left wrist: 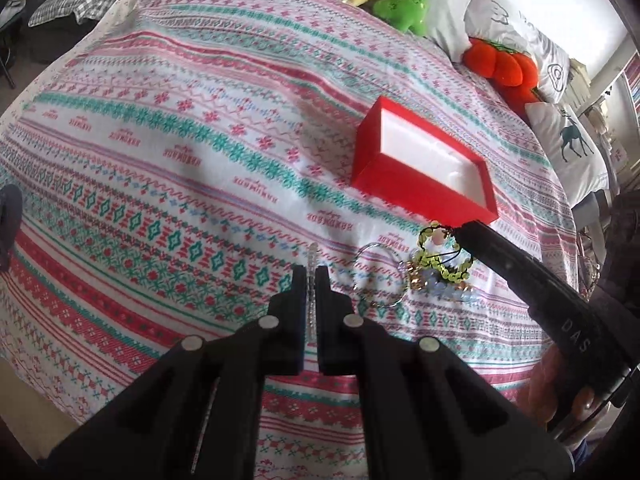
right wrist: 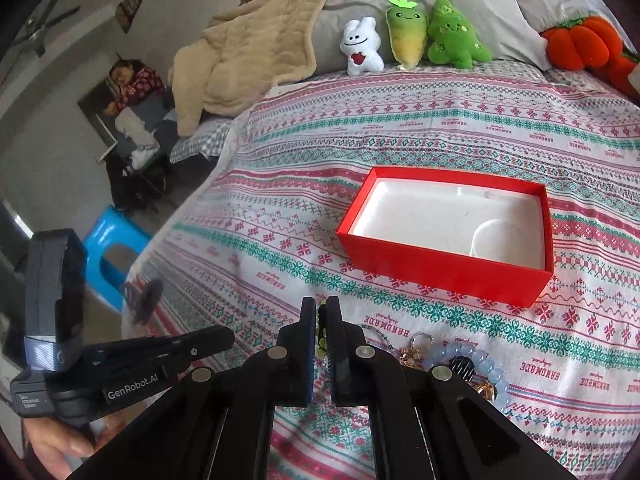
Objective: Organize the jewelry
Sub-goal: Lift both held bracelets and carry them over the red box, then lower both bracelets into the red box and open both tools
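An open red box with a white lining stands on the patterned bedspread. My left gripper is shut on a glittery silver chain that pokes out past its tips. From the right, my right gripper is shut on a yellow-green bead bracelet, which hangs from its tip. In the right wrist view the right gripper shows green beads pinched between its pads, short of the red box. The left gripper lies at its left. A silver hoop and a pale blue bead bracelet lie in a pile.
Plush toys, an orange pumpkin plush and grey pillows line the head of the bed. A beige blanket lies at the far left corner. A blue stool stands beside the bed, and a person rests in the background.
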Demonstrator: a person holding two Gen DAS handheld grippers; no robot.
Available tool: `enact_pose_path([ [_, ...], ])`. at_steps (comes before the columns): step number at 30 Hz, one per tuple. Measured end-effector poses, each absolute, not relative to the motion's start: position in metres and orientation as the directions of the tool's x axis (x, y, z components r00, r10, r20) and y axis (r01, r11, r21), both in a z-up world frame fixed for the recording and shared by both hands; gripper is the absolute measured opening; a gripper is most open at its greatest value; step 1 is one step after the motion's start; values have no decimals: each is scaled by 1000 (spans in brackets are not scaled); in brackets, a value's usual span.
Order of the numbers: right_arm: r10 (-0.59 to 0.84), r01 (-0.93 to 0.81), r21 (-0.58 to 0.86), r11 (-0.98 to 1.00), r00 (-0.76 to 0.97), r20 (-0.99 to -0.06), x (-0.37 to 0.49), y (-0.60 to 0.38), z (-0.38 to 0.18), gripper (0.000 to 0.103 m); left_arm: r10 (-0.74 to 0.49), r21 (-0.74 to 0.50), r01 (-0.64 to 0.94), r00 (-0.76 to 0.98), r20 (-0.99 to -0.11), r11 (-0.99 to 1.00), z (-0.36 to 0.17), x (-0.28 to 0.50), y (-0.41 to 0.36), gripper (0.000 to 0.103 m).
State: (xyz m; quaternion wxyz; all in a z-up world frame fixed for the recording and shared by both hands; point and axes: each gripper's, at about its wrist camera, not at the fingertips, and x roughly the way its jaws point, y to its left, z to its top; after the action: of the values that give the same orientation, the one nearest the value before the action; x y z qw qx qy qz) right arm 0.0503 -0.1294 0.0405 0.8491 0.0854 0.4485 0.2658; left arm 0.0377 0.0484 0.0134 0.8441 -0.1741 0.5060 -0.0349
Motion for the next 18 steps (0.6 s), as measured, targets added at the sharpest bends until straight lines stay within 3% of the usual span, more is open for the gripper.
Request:
enact_pose_path([
  [9, 545, -310, 448, 838, 507, -668, 65, -165, 62, 5, -297, -369, -33, 529, -795, 929, 60, 67, 32, 5],
  [14, 517, -248, 463, 851, 552, -655, 83, -191, 70, 5, -398, -464, 21, 549, -735, 885, 80, 97, 16, 4],
  [18, 483, -188, 465, 865, 562, -671, 105, -207, 64, 5, -355, -399, 37, 535, -767, 916, 78, 124, -10, 4],
])
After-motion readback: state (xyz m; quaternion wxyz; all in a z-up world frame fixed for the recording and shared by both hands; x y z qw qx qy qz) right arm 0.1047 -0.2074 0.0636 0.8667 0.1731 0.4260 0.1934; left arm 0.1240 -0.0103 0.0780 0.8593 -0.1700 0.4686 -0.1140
